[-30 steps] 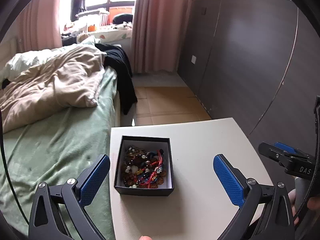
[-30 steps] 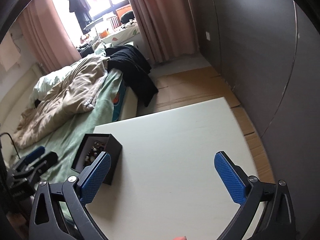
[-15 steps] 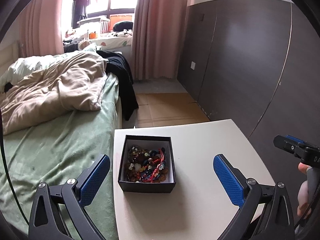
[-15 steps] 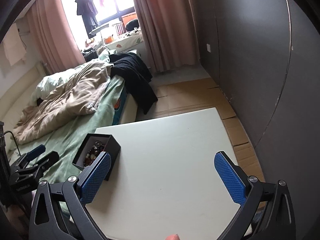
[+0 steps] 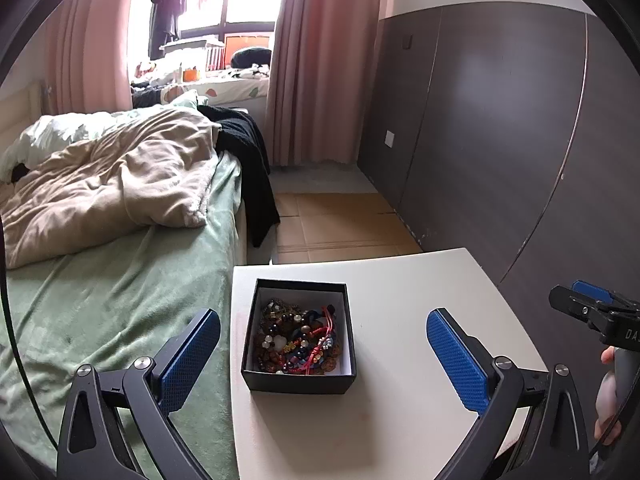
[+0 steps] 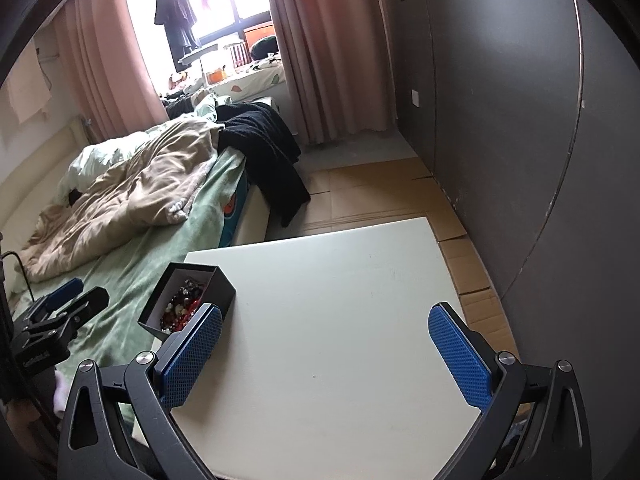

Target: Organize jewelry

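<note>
A black box (image 5: 298,378) with a white lining sits on the white bench (image 5: 400,300), near the bench edge that faces the bed (image 5: 120,280), and holds a tangled heap of beaded bracelets (image 5: 300,340) with a red cord among them. Both the left tongs (image 5: 323,354) and the right tongs (image 6: 325,354) are spread wide and grasp nothing, hovering above the bench on the side away from the window.

White "DA…" lettering, cut off, on right claw (image 5: 592,304) body.

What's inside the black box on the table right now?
The black box holds a tangled heap of beaded bracelets and red cord. Whatever lies beneath the heap, and the box floor there, is covered.
</note>
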`<state>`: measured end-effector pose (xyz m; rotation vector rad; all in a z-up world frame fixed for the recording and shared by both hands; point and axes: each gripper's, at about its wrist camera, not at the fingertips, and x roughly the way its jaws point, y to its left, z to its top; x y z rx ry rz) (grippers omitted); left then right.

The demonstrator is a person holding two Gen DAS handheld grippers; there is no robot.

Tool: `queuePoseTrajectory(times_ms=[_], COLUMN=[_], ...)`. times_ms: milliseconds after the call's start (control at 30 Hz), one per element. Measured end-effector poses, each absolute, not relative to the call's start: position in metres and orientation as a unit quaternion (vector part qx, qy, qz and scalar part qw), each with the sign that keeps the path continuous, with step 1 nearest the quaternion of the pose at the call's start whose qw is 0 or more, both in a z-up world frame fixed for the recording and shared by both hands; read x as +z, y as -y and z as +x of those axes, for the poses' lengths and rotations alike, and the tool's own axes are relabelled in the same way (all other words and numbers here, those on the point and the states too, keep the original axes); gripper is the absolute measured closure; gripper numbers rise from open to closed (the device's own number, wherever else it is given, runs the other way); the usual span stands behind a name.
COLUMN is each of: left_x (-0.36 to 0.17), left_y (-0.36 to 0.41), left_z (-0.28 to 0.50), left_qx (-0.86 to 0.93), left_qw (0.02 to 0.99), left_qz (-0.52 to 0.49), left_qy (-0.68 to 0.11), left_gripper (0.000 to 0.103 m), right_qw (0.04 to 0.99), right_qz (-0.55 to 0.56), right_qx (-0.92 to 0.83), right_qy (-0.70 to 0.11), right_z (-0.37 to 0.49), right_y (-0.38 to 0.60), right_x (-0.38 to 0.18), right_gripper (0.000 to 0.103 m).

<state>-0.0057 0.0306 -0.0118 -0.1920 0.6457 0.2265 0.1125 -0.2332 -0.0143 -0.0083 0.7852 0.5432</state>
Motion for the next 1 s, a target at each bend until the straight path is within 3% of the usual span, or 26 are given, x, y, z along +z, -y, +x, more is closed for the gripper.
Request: queuePoseTrajectory(times_ms=[1000], left_x=[-0.0111], left_y=[-0.0285], left_z=[-0.0056], left_qx=[0.116], left_qw=[0.940], left_qz=[-0.087], left_qy=[-0.308], left_gripper=[0.000], right_qw=[0.888], right_qz=[-0.012], right_qx=[0.265], right_qy=[-0.375], right_z=[0.1114], right_y=[0.2341], right_x=[-0.0141], right_gripper=[0.000])
